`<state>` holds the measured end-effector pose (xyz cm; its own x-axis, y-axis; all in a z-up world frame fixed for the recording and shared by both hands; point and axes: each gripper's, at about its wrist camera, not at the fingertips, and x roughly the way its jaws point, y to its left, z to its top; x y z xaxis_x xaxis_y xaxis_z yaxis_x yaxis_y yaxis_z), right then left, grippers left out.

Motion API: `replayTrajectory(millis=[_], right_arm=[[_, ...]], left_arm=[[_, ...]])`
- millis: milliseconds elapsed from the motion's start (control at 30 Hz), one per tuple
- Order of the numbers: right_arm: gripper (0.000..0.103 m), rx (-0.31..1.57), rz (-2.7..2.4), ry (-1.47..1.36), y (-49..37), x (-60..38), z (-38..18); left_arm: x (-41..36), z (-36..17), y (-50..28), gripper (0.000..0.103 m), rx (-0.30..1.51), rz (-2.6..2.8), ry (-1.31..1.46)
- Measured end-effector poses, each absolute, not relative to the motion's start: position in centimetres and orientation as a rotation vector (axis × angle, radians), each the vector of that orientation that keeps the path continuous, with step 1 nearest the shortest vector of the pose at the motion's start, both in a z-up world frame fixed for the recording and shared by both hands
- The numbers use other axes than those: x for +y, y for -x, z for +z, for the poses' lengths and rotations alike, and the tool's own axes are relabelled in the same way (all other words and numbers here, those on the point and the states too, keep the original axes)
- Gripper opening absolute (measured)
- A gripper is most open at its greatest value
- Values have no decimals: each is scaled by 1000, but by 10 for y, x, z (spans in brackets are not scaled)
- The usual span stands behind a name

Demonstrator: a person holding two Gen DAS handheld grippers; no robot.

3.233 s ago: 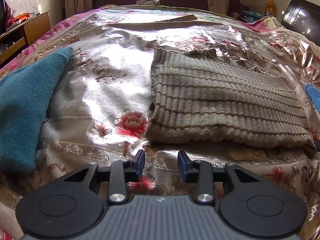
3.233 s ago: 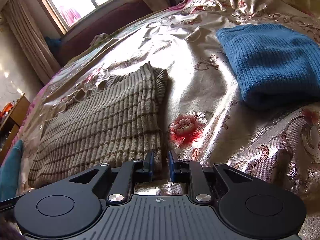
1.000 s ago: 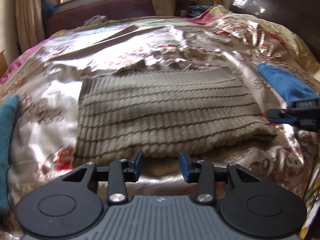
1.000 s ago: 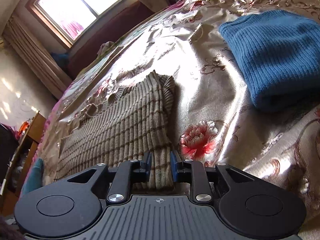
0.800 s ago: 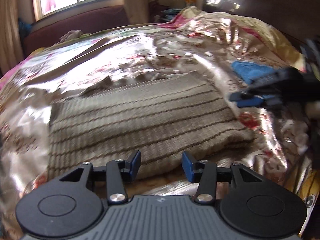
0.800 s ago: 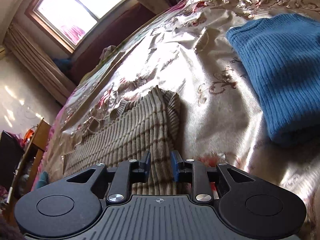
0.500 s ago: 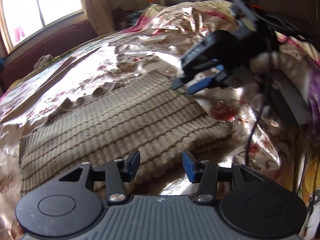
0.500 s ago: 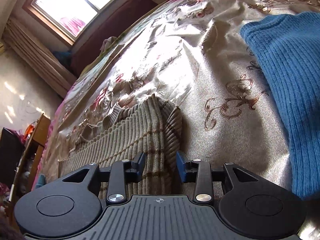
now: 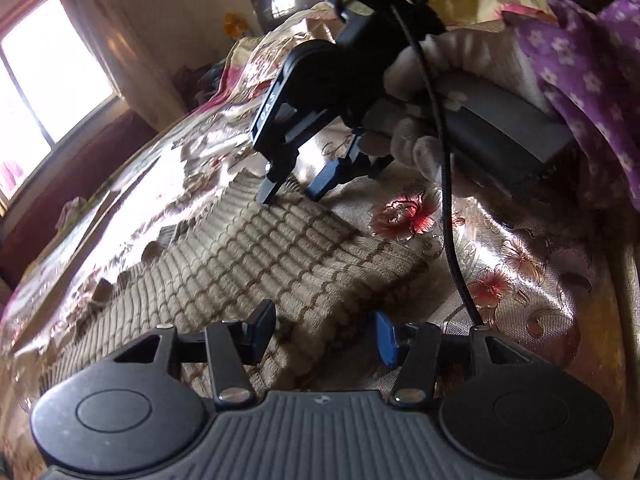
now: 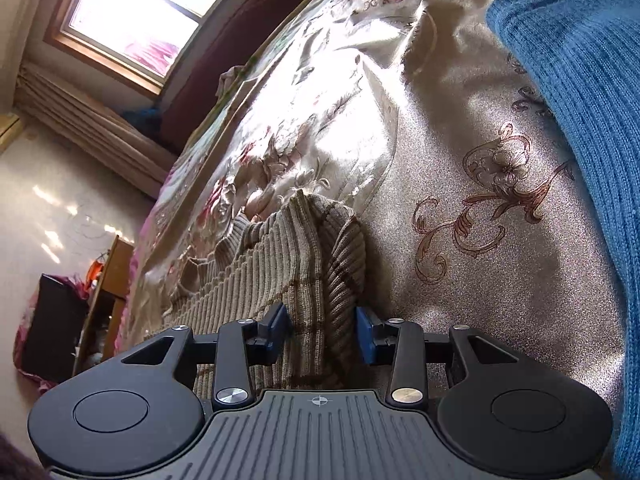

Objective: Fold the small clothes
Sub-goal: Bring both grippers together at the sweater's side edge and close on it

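Note:
A folded beige ribbed sweater [image 9: 248, 256] with brown stripes lies flat on the floral bedspread [image 9: 520, 264]. My left gripper [image 9: 324, 336] sits low at its near right corner, jaws opening, with the corner's edge between the fingers and no pad pressing. My right gripper [image 9: 294, 194] is held by a gloved hand [image 9: 416, 144] at the far right corner, fingertips apart and pointing down onto the knit. In the right wrist view the sweater [image 10: 272, 264] has its folded edge lying between the parted fingers of the right gripper [image 10: 322, 334].
A folded blue knit [image 10: 580, 100] lies on the bedspread [image 10: 460, 280] just right of the right gripper. A black cable [image 9: 448, 220] hangs from it across the bed. A purple flowered sleeve [image 9: 592, 60] fills the upper right. A window [image 10: 132, 12] and a wooden cabinet [image 10: 108, 288] stand beyond the bed.
The left gripper swung toward the sweater's right end and rolled, its jaws widening. The right gripper slid forward along the sweater's right edge to the far corner and opened its jaws wider.

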<state>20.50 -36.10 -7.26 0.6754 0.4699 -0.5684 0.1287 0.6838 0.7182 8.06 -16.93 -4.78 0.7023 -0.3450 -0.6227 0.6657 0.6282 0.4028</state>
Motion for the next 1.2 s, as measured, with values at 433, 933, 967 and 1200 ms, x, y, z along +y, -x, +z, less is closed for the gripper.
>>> replayTrajectory(millis=[433, 933, 967, 1200], right_arm=[[36, 825, 250, -844, -212, -362, -81], [32, 788, 286, -914, -202, -376, -90], [31, 789, 282, -917, -202, -377, -90], [19, 806, 261, -932, -202, -381, -94]], left_arm=[[-178, -53, -83, 59, 513, -596, -662], [-195, -50, -74, 49, 469, -684, -743], [-197, -49, -76, 42, 480, -690, -735], [-200, -39, -90, 23, 544, -673, -625]])
